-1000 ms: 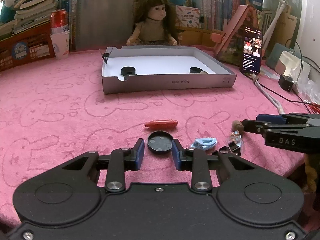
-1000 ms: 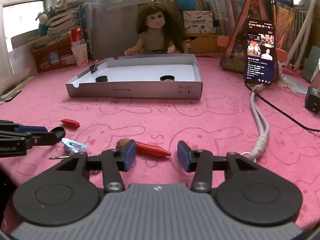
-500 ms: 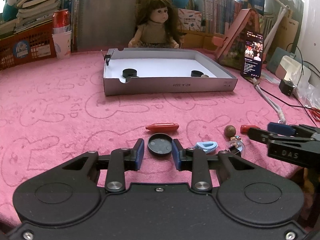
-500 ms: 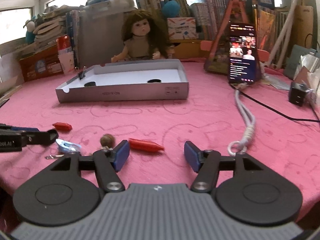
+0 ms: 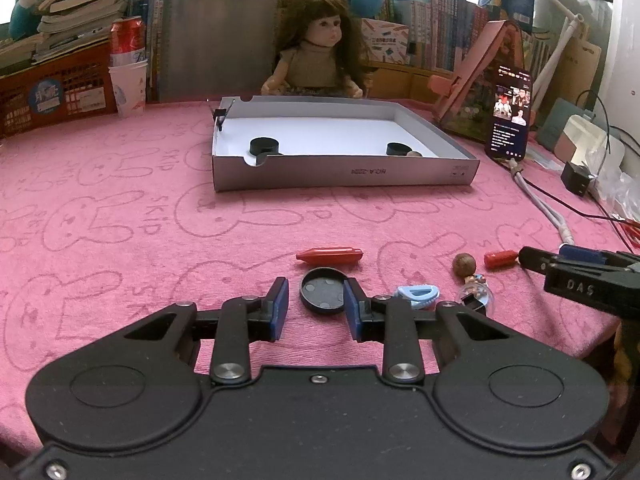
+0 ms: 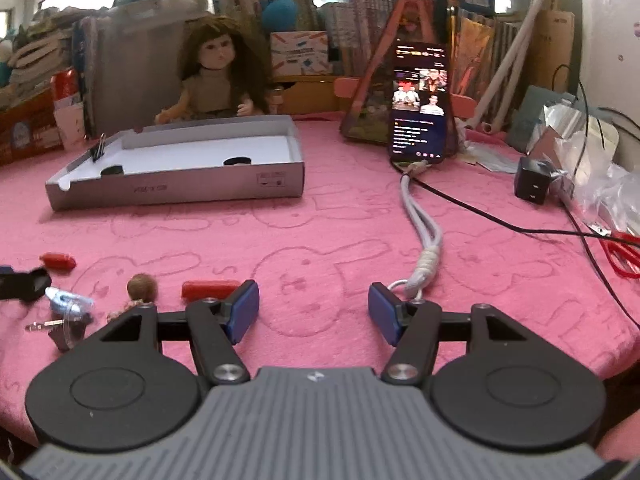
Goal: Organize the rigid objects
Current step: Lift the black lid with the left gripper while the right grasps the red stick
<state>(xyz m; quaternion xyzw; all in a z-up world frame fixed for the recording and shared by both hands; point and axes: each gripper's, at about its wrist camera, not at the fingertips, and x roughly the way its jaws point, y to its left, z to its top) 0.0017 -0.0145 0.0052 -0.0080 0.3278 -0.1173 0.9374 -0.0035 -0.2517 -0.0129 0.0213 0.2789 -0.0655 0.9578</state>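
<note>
My left gripper point(image 5: 315, 284) is shut to its narrow gap. A black round lid point(image 5: 322, 290) lies on the pink cloth at its tips, nearer the right pad. Beyond it lies a red crayon-shaped piece point(image 5: 330, 255). To the right are a blue clip point(image 5: 418, 294), a clear keyring figure point(image 5: 476, 292), a brown ball point(image 5: 464, 264) and a short red piece point(image 5: 500, 258). My right gripper point(image 6: 314, 312) is open over bare cloth, with that red piece point(image 6: 210, 289) just left of its left finger. The grey tray point(image 5: 344, 172) holds two black discs point(image 5: 264, 146).
A doll sits behind the tray. A lit phone point(image 6: 420, 100) leans at the back right, its white cable point(image 6: 424, 232) running toward my right gripper. A black charger point(image 6: 532, 184) and wires lie far right. A red can in a cup point(image 5: 128, 68) stands back left.
My right gripper's jaws have widened and it has swung to the right, so the short red piece went from between its fingers to left of them. The left gripper has not moved.
</note>
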